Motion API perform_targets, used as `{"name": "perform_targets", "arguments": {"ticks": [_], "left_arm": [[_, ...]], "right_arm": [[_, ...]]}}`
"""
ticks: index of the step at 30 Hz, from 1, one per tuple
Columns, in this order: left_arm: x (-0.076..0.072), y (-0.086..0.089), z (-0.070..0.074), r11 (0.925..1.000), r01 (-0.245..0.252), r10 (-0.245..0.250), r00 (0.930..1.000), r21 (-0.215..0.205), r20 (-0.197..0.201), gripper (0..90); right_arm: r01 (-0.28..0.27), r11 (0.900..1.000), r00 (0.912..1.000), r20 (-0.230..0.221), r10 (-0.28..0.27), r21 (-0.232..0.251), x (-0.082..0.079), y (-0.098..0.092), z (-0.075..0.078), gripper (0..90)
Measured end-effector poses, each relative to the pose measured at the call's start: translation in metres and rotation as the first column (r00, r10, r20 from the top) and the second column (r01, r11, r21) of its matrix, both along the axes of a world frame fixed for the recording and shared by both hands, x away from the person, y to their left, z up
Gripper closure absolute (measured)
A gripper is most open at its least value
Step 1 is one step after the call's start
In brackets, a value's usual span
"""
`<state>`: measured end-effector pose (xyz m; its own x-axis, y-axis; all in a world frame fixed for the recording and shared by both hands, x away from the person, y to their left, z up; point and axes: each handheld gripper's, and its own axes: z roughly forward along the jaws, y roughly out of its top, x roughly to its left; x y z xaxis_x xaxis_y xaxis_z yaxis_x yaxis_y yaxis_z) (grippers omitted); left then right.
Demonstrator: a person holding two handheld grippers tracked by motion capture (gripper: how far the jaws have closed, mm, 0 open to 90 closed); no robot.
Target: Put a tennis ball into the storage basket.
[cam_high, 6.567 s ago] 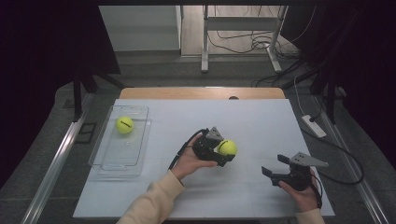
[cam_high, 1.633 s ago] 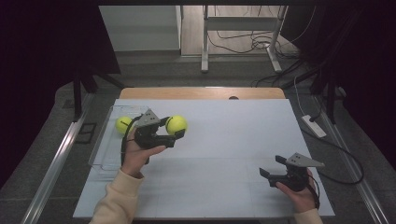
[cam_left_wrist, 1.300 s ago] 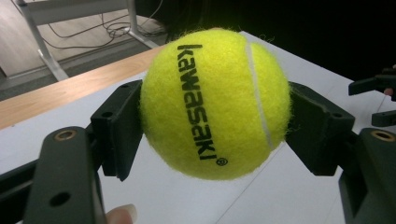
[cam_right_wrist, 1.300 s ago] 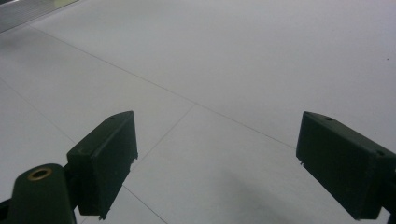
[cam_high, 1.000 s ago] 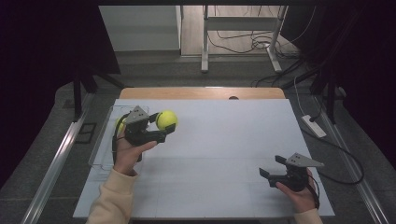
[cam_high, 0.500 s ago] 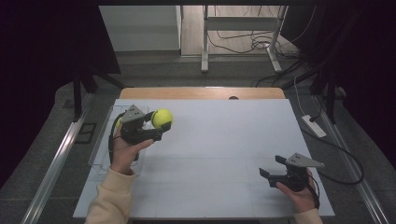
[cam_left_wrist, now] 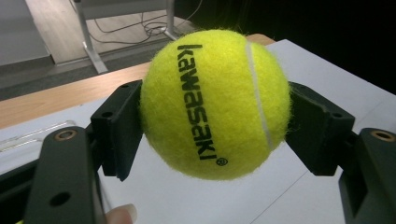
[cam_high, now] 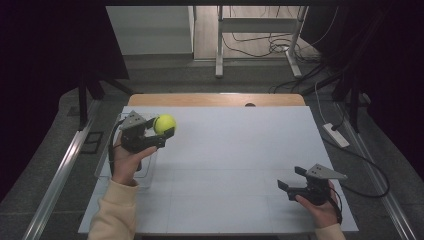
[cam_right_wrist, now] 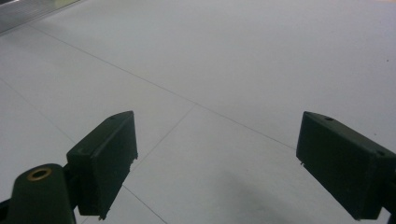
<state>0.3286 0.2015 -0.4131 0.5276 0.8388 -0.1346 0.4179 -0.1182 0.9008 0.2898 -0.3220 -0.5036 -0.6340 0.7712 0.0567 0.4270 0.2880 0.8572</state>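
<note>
Left gripper (cam_high: 156,134) fingers clamped on the tennis ball (cam_high: 164,124), held just above the clear tray's (cam_high: 101,170) right edge – right gripper (cam_high: 292,181) fingers wide, empty, low over the desk (cam_high: 235,155), well apart from the tray – centre the ball over the tray, lower, then let go.

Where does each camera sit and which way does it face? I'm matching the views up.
High view: above the near edge, looking forward and down on the table; both forearms, left gripper, right gripper.
Left gripper view: along its jaws, clamped on the tennis ball.
Right gripper view: along open jaws at the bare tabletop.
Shared: ball, high and left gripper views.
</note>
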Motion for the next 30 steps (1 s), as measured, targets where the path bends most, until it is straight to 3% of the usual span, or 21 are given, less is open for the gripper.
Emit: {"name": "perform_targets", "arguments": {"ticks": [10, 30], "left_arm": [[0.0, 0.011, -0.001, 0.9995, -0.028, 0.027, 0.9995, -0.013, -0.018, 27.3], [-0.004, 0.026, -0.002, 0.9967, -0.082, 0.082, 0.9963, 0.006, -0.026, 27.2]], "right_arm": [[-0.002, 1.0, 1.0, -0.001, 0.002, 0.0, 0.0, 0.0, 0.0, 12.5], [0.001, 1.0, 1.0, 0.001, -0.001, 0.002, 0.0, 0.0, 0.0, 12.5]]}}
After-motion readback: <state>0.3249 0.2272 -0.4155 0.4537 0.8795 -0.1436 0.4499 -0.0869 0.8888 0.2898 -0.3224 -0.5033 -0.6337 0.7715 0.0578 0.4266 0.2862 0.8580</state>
